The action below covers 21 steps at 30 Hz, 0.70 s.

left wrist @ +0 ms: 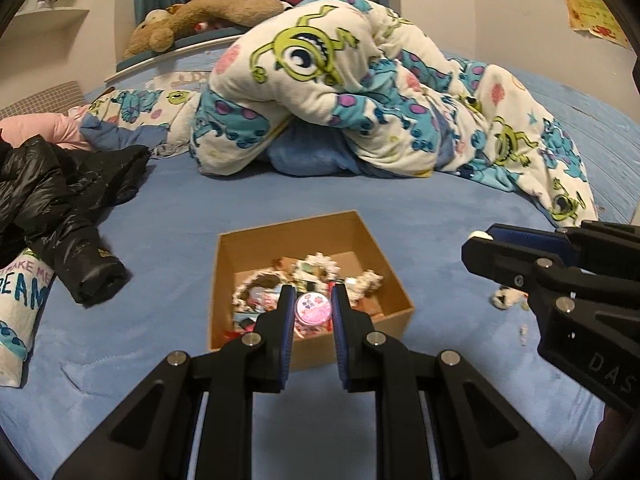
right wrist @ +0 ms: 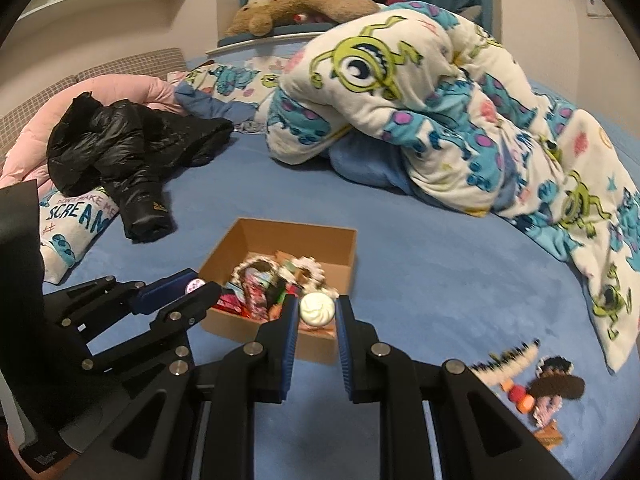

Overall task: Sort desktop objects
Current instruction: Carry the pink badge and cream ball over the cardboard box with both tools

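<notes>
Pink jar (left wrist: 313,307) half-hidden between left claw (left wrist: 313,322) fingers.

A box (right wrist: 280,240) sits on the bed (right wrist: 420,280) with trinkets (right wrist: 276,284) heaped in it; behind it lies a blanket (right wrist: 460,100), and to its left a jacket (right wrist: 120,152) over a pillow (right wrist: 76,220). Right of the box, loose trinkets (right wrist: 536,380) lie on the bed, and a plush (right wrist: 300,8) rests on the ledge behind.
</notes>
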{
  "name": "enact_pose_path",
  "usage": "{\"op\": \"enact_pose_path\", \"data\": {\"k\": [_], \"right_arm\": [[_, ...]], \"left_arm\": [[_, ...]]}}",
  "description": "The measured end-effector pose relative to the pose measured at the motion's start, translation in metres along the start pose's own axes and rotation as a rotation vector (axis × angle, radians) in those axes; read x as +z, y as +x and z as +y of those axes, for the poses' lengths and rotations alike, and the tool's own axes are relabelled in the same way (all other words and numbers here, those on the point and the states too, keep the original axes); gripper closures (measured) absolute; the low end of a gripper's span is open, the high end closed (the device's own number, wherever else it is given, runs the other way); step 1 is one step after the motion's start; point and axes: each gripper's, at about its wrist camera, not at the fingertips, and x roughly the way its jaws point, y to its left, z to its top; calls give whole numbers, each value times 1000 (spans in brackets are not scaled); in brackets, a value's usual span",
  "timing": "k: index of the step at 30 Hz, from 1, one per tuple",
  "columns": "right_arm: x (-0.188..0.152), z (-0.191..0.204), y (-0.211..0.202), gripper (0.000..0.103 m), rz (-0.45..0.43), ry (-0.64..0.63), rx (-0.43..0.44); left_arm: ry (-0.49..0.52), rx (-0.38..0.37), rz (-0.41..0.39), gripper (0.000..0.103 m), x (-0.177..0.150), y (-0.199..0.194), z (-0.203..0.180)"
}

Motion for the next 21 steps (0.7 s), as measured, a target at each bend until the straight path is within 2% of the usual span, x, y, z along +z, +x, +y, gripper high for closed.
{"op": "enact_pose_path", "data": {"k": [10, 21], "right_arm": [[17, 18, 33, 84, 2, -13, 16], [25, 19, 72, 84, 23, 10, 20]], "left_arm": [[-21, 24, -12, 85, 6, 24, 32], [-14, 21, -17, 85, 14, 50, 46]]}}
